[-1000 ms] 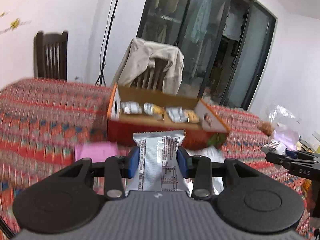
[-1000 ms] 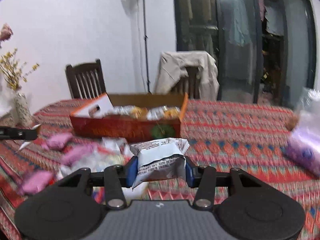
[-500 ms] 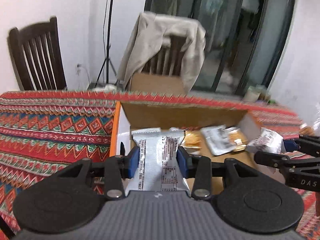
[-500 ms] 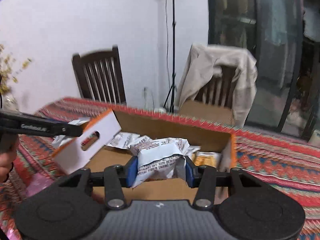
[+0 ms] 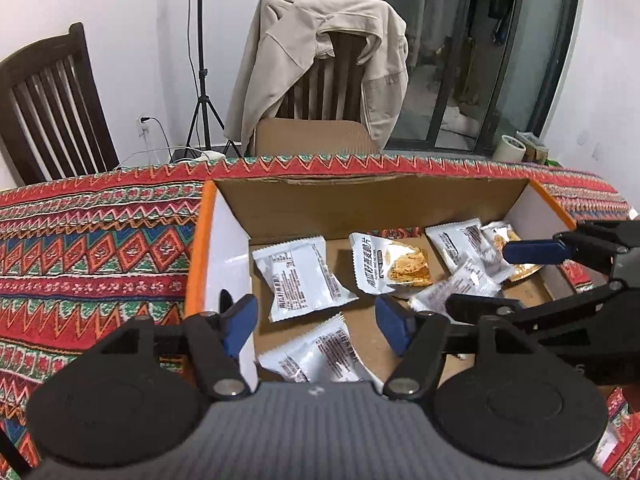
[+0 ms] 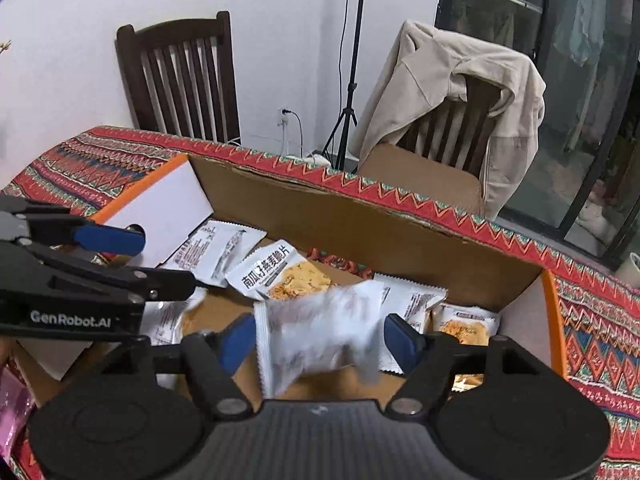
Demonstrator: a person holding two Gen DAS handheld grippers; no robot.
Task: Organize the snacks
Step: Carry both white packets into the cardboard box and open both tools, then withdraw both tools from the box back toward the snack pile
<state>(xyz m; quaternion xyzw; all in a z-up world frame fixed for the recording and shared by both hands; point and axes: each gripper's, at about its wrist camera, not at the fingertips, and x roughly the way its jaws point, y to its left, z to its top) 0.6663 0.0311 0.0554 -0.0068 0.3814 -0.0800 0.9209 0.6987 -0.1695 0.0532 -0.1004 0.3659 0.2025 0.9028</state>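
Note:
An open cardboard box (image 5: 372,200) with orange-edged flaps sits on the patterned tablecloth and holds several white snack packets (image 5: 300,276). My left gripper (image 5: 316,324) is open over the box's left part; a white packet (image 5: 316,356) lies loose in the box just below it. My right gripper (image 6: 320,338) is open over the box (image 6: 360,224); a blurred white packet (image 6: 320,332) is between its fingers, loose and dropping. Each gripper shows in the other's view: the right one in the left wrist view (image 5: 552,276), the left one in the right wrist view (image 6: 100,264).
Two wooden chairs stand behind the table, one (image 5: 332,80) draped with a beige jacket. A tripod stand (image 5: 204,80) is by the wall. A tape roll (image 5: 512,148) sits at the far right. Pink packets (image 6: 12,412) lie left of the box.
Both grippers moved forward over the box and opened. The left packet dropped into the box; the right packet is falling from between the fingers.

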